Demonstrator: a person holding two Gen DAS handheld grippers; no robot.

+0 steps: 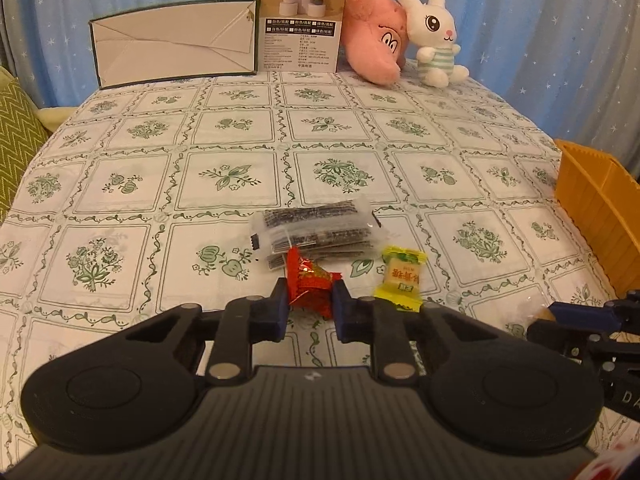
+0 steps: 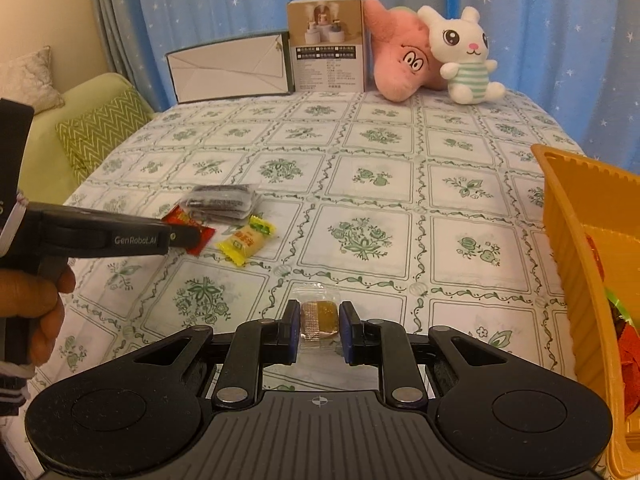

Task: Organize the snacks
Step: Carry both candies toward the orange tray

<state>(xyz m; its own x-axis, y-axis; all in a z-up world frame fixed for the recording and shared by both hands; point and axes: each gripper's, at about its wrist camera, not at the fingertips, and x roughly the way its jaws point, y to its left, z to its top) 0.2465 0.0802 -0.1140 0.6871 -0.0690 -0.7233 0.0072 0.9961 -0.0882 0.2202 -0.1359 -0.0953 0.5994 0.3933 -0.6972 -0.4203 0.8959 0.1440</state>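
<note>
A: Left gripper (image 1: 310, 300)?

B: Jaws clenched on red snack packet (image 1: 308, 280), low on the bench (image 1: 340, 120).

A: Right gripper (image 2: 319, 326)?

B: Jaws clenched on clear-wrapped amber sweet (image 2: 319, 318). Orange basket (image 2: 576, 208) at three o'clock, already holding some wrappers.

A: Outstanding?

B: Yellow candy (image 1: 400, 276) at one o'clock of the red packet, dark seaweed packs (image 1: 320, 234) at twelve. Both loose on the bench. Roughly midway, by judgement.
</note>
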